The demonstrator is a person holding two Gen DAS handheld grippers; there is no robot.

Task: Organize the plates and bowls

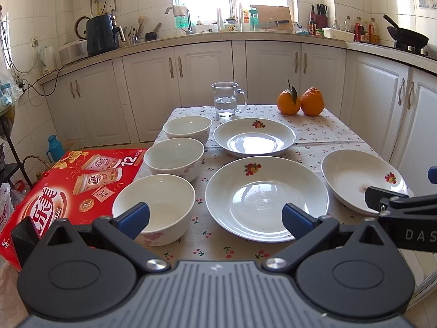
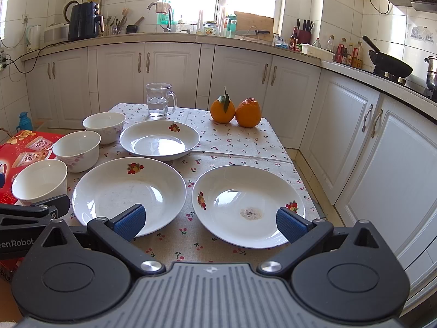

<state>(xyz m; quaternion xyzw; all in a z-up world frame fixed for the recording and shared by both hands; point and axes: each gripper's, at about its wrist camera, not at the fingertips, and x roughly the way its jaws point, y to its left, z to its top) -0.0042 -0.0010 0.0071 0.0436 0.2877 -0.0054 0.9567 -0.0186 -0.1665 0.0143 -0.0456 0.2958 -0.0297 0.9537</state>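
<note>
The left gripper (image 1: 215,216) hangs released, its blue pads (image 1: 135,216) spread wide and holding nothing, low over the near edge of the table (image 1: 322,128). Under its left pad sits the nearest bowl (image 1: 154,207); under its right pad, the near plate (image 1: 266,198). At 11 o'clock the middle bowl (image 1: 174,158) and far bowl (image 1: 187,129) run in a line toward the back. At 12 o'clock lies the far plate (image 1: 254,136), and beyond it a glass mug (image 1: 226,98) with water. Two oranges (image 1: 300,101) touch each other at 1 o'clock. The right plate (image 1: 360,177) lies at 3 o'clock, partly covered by the other tool's black finger. A red carton (image 1: 68,186) stands just beside the table at 9 o'clock.

The right gripper (image 2: 209,222) is likewise released and empty, level with the table's near edge, its left pad over the near plate's rim and its right pad over the right plate's rim. That plate shows a small greyish stain at its middle. Nothing lies between either tool and the dishes.

All three plates carry a fruit print; the bowls have faint pink flowers. The carton's printing is cut off by the frame edge, and the counter clutter behind is too small to make out.
</note>
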